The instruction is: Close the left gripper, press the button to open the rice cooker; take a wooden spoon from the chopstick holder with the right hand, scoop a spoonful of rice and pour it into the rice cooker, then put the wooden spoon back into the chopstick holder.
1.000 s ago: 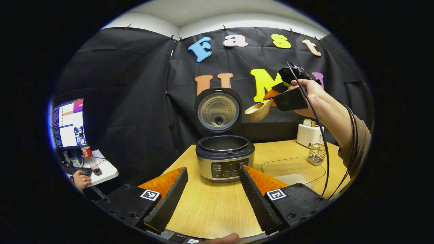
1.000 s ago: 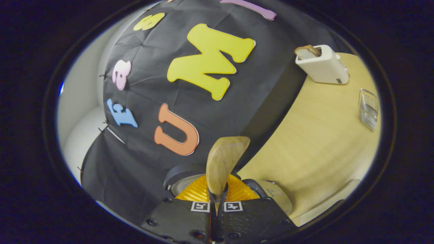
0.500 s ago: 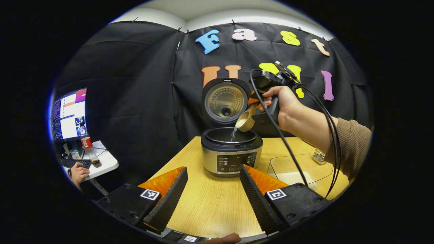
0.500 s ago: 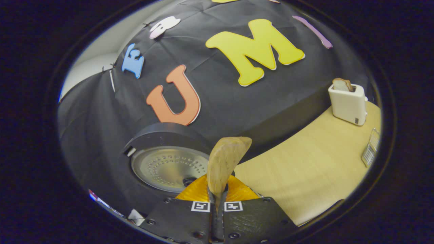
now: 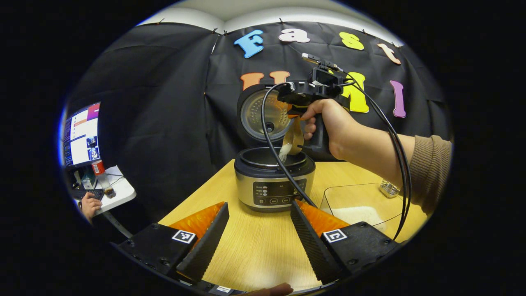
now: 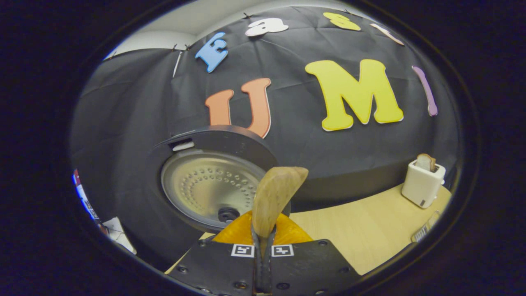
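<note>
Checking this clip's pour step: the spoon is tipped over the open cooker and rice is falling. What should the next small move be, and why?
Probably hold the tilt a moment longer. In the left gripper view the spoon, clamped in the right hand-held gripper, hangs over the open cooker with rice spilling from it, so it likely isn't empty yet. Then lift it clear toward the holder.

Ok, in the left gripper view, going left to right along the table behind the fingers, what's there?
Rice cooker with its lid up → clear container with rice in it → chopstick holder, partly behind the forearm. Above the pot, the right gripper tips the wooden spoon and rice falls in.
</note>
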Motion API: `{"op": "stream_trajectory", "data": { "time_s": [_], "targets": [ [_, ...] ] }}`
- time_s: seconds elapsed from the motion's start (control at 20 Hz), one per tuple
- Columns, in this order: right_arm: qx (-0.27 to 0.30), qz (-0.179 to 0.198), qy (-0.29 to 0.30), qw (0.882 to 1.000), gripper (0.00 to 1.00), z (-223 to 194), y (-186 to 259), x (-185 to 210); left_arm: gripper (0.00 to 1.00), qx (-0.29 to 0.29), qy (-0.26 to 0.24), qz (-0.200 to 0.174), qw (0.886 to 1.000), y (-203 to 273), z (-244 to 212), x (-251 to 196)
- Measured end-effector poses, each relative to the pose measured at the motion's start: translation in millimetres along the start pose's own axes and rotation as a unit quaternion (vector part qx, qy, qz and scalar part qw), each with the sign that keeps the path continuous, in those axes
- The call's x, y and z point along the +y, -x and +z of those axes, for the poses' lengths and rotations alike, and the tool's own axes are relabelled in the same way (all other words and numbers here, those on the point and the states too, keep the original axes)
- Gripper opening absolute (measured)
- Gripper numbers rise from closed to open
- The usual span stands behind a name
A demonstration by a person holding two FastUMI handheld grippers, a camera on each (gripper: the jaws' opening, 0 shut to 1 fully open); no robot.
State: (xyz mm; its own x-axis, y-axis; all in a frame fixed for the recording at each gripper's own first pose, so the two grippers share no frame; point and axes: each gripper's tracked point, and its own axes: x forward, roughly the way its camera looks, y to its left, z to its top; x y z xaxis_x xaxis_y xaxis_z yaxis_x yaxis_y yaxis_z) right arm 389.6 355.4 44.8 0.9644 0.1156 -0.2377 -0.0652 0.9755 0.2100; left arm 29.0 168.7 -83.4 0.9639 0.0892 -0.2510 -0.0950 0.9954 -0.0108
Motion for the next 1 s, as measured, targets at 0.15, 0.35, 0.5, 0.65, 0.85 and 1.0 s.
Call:
{"op": "stream_trajectory", "data": {
  "time_s": [0.15,0.35,0.5,0.65,0.85,1.0],
  "targets": [
    [-0.024,0.012,0.053,0.998,0.0,12.8,10.7,13.8,0.97,-0.003,-0.01,0.011,1.0,1.9,0.6,8.8],
    [-0.034,0.032,0.084,0.995,0.0,16.7,18.7,32.7,0.97,-0.003,-0.013,0.017,1.0,4.0,2.1,12.1],
    [-0.037,0.036,0.113,0.992,0.0,16.4,21.3,43.1,0.97,-0.002,-0.011,0.021,1.0,3.6,1.5,16.9],
    [-0.048,0.05,0.14,0.988,0.02,15.9,22.2,58.3,0.97,-0.003,-0.01,0.032,0.999,4.2,2.6,24.1],
    [-0.059,0.07,0.208,0.974,0.0,9.3,25.6,79.6,0.96,-0.002,-0.007,0.024,1.0,2.9,3.0,20.4],
    [-0.071,0.073,0.258,0.961,0.0,3.6,30.9,95.6,0.97,-0.003,-0.009,0.028,1.0,3.7,2.2,25.9]
  ]
}}
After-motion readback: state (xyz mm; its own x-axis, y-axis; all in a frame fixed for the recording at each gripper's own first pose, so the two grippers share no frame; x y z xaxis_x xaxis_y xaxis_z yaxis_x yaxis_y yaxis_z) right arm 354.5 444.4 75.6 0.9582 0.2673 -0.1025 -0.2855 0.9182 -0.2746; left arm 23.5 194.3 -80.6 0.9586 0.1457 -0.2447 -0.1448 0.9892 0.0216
